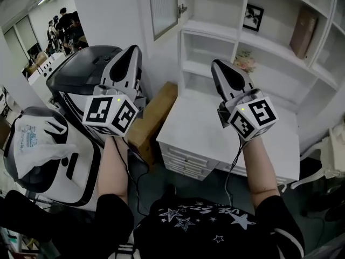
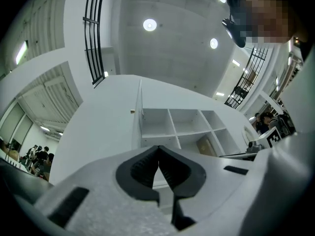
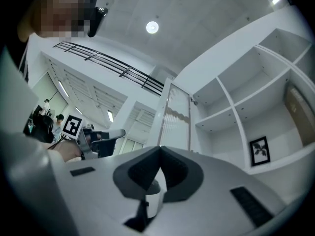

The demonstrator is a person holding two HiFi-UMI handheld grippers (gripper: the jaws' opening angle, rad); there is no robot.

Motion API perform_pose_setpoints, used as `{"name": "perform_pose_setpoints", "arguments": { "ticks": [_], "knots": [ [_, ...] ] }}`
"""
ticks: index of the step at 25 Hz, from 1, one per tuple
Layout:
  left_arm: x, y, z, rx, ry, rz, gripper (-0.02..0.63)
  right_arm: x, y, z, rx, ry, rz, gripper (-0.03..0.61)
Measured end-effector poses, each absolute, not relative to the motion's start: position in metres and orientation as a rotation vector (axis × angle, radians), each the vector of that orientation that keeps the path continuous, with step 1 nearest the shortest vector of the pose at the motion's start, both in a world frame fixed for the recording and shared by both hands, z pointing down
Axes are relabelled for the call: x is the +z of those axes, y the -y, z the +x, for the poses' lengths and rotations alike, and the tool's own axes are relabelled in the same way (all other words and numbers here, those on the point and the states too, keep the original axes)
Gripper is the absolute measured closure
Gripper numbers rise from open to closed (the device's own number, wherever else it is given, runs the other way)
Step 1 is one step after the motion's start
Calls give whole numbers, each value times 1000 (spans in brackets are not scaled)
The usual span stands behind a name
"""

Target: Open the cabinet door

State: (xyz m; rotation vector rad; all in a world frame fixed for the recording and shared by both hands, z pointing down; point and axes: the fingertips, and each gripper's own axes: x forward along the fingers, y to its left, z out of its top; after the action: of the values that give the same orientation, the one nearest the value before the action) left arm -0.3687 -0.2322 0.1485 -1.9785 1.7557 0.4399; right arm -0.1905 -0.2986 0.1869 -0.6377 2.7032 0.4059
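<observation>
White-framed with a ribbed glass panel, the tall cabinet door (image 1: 163, 7) stands swung out from the white open-shelved cabinet (image 1: 213, 28). It is up ahead of both grippers and touches neither. Its small metal knob (image 1: 183, 8) sits on the edge that faces the shelves.

The white-and-black left gripper (image 1: 133, 48) tilts up towards the door's left side, its jaws clenched tip to tip with nothing between them. In the left gripper view the door shows edge-on just above the closed tips, with the shelves to its right.

The matching right gripper (image 1: 215, 63) is held to the right of the left one and is also tilted up, its jaws pressed together and empty. In the right gripper view the ribbed panel rises directly above the tips, and the knob lies up and to the right of them.

Further right, beyond the right gripper, a small black-framed picture (image 1: 253, 16) stands on a shelf. A flat brown object (image 1: 303, 32) leans in a compartment past it. Under the right gripper lies a white desk top with drawers (image 1: 199, 134). Below and between the two grippers, a brown cardboard box (image 1: 156, 115) sits beside the desk. Left of the left gripper is a rounded black-and-white machine (image 1: 81, 74). Nearer the person, a white plastic bag (image 1: 32, 144) rests on a similar one.
</observation>
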Motion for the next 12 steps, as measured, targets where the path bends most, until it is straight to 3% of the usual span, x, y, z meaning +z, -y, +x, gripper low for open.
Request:
{"name": "perform_pose_setpoints", "arguments": {
  "ticks": [12],
  "knots": [
    [238, 186, -220, 377, -1822, -2157, 604, 258, 236, -72, 189, -2745, -665, 572]
  ]
}}
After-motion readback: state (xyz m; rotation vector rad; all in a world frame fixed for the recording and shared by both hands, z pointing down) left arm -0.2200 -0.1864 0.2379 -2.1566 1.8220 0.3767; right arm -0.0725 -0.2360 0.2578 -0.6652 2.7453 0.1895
